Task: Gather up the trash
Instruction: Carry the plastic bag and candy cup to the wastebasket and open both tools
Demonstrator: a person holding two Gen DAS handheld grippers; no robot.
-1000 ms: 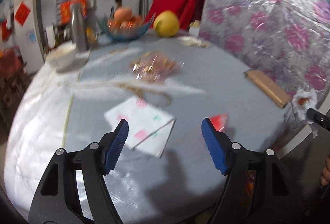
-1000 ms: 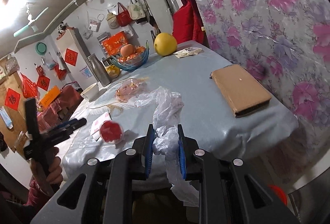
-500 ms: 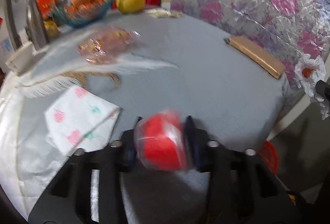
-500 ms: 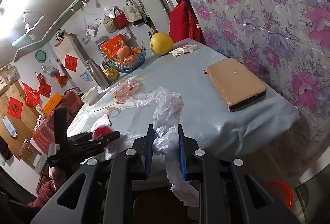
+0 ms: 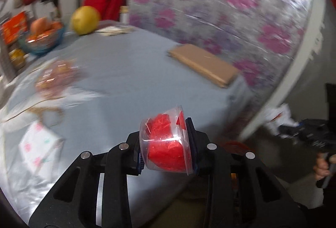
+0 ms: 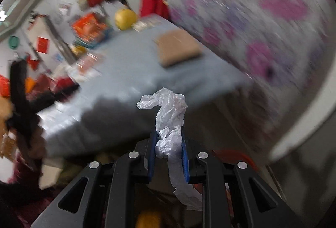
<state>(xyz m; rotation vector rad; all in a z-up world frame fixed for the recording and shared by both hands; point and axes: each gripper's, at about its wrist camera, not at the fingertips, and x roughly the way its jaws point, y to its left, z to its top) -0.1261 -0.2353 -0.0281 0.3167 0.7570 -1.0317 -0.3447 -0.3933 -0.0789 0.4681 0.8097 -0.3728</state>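
A clear plastic cup (image 5: 166,142) stuffed with red crumpled paper sits between the blue pads of my left gripper (image 5: 167,151), which is shut on it above the front edge of the grey table (image 5: 130,72). My right gripper (image 6: 169,152) is shut on a crumpled white plastic bag (image 6: 170,119) that trails below the pads, held past the table's near corner (image 6: 210,81). In the left wrist view that right gripper (image 5: 310,135) shows at the far right with the white bag (image 5: 277,116), a hand below it.
On the table lie a brown flat box (image 5: 203,64), a patterned napkin (image 5: 40,148), a pink wrapped bundle (image 5: 56,77), a fruit bowl (image 5: 41,39) and a yellow pomelo (image 5: 85,20). A floral-covered wall (image 5: 220,7) borders the right. Something red-orange (image 6: 233,156) sits on the floor below.
My left gripper closed on the red-filled cup, lifted it off the table and swung right. My right gripper, still holding the bag, moved down and right past the table's corner.
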